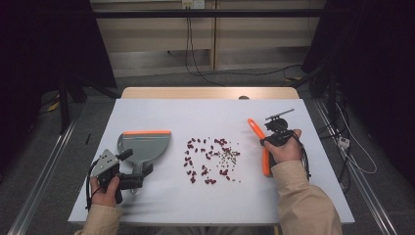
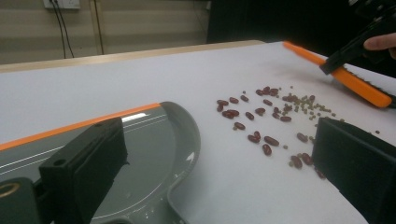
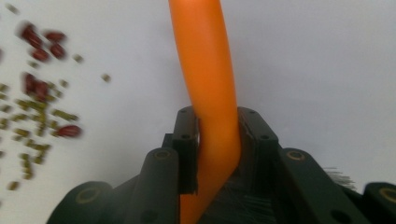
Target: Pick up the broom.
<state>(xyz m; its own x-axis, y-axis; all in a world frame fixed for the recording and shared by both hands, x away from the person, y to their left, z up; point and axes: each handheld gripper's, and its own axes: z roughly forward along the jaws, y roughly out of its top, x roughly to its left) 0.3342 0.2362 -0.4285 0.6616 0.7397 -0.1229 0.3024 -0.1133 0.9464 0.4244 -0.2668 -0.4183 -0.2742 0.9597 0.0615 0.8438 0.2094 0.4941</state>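
Observation:
A grey dustpan (image 1: 145, 147) with an orange lip lies flat on the left of the white table (image 1: 205, 115). My left gripper (image 1: 136, 162) stands open at the pan's handle end, its jaws wide on either side of the pan (image 2: 154, 140). Red beans and small green ones (image 1: 211, 159) lie scattered mid-table, also seen as the beans (image 2: 266, 112) and the beans (image 3: 37, 93). On the right, my right gripper (image 1: 268, 139) is shut on the orange brush (image 1: 258, 131). Both pads press the brush handle (image 3: 205, 70), and bristles show low between the jaws. The brush (image 2: 359, 84) lies slanted beside the beans.
The table's far edge shows a wooden strip (image 1: 210, 92). Cables (image 1: 195, 58) trail over the floor behind it, and metal rails (image 1: 44, 171) run along both sides. Dark curtains hang at the back left and right.

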